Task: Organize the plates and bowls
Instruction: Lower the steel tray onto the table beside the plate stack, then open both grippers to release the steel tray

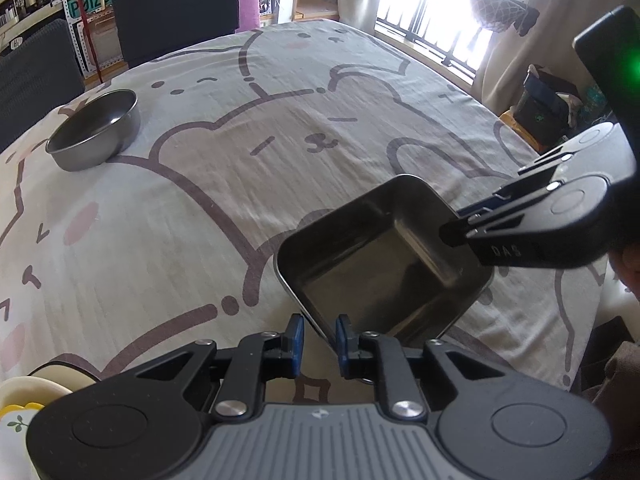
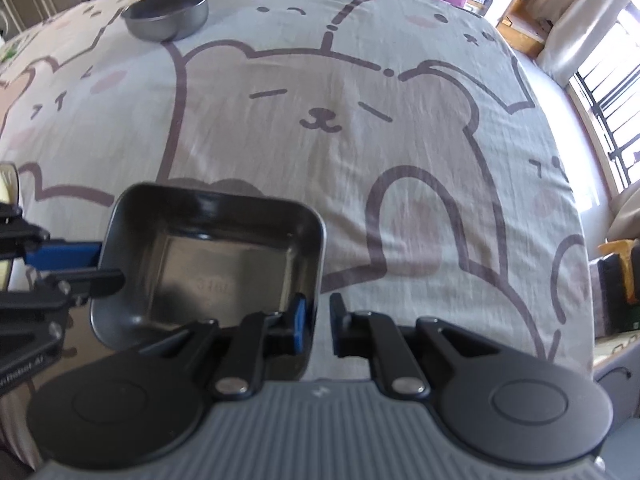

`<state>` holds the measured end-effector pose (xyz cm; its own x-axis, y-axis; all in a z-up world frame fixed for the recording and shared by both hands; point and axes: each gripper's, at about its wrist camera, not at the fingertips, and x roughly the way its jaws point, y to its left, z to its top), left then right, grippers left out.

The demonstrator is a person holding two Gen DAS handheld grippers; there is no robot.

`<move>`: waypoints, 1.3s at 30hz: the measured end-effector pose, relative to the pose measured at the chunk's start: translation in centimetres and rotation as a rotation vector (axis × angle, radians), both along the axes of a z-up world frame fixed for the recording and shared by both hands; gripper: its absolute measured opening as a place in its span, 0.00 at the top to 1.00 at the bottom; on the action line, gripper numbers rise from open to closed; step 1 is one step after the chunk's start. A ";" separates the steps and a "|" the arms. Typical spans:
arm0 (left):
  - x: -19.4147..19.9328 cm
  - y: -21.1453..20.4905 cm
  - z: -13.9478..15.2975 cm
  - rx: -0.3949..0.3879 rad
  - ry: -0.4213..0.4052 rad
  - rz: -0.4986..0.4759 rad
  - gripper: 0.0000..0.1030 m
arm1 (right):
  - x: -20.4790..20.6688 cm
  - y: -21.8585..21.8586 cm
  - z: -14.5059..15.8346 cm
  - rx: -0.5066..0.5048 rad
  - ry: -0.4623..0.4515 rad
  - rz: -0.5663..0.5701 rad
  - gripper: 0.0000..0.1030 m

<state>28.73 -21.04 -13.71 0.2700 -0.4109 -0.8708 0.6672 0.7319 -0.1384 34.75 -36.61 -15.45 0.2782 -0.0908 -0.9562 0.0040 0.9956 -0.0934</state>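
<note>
A square steel tray [image 1: 372,256] is held between both grippers just above the bear-print tablecloth; it also shows in the right wrist view [image 2: 208,256]. My left gripper [image 1: 319,334] straddles its near rim, jaws close on the wall. My right gripper [image 2: 318,316] straddles the tray's right rim, and it shows in the left wrist view [image 1: 456,232] pinching the far right wall. The left gripper [image 2: 108,268] shows in the right wrist view at the tray's left wall. A round steel bowl [image 1: 96,130] sits far left, also in the right wrist view [image 2: 168,14].
Cream dishes with a yellow-flower print [image 1: 24,404] sit at the near left corner. Dark chairs [image 1: 176,8] stand behind the table. The window with railing [image 1: 436,36] is at the far right, with bags [image 1: 548,108] below it.
</note>
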 end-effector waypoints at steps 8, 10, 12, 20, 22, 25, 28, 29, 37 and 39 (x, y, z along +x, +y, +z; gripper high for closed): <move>0.5 -0.2 -0.1 -0.005 0.000 0.014 0.80 | 0.6 -0.5 -0.1 0.006 -0.017 -0.013 0.87; 0.5 -0.2 -0.1 -0.007 0.002 0.018 0.80 | 0.6 -0.5 -0.1 0.012 -0.017 -0.014 0.87; 0.5 -0.2 -0.1 -0.008 0.002 0.021 0.80 | 0.6 -0.7 -0.2 0.021 -0.019 -0.019 0.87; 0.4 -0.2 0.4 -0.022 0.013 0.025 0.73 | -0.1 -1.3 0.2 0.089 -0.035 -0.023 0.53; 0.2 -0.3 0.7 -0.026 0.014 0.022 0.66 | -0.4 -1.1 0.4 0.078 -0.040 -0.008 0.46; 0.0 -0.3 1.0 -0.027 0.011 0.021 0.59 | -0.9 -1.0 0.7 0.058 -0.043 0.007 0.38; -0.3 -0.2 1.5 -0.031 0.005 0.025 0.43 | -1.5 -1.3 1.2 0.056 -0.050 0.003 0.32; -0.4 -0.1 1.7 -0.037 0.002 0.027 0.39 | -1.8 -1.5 1.4 0.062 -0.057 -0.002 0.29; -0.5 1.7 3.4 -0.072 -0.035 0.080 0.10 | -3.5 -2.8 3.2 0.076 -0.150 -0.040 0.11; -0.6 2.1 3.8 -0.069 -0.055 0.091 0.06 | -3.7 -2.9 3.4 0.081 -0.162 -0.044 0.08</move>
<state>28.17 -18.91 -9.95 0.3558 -0.4410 -0.8240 0.6062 0.7799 -0.1556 31.02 -39.50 -12.04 0.4262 -0.0305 -0.9041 0.0559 0.9984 -0.0073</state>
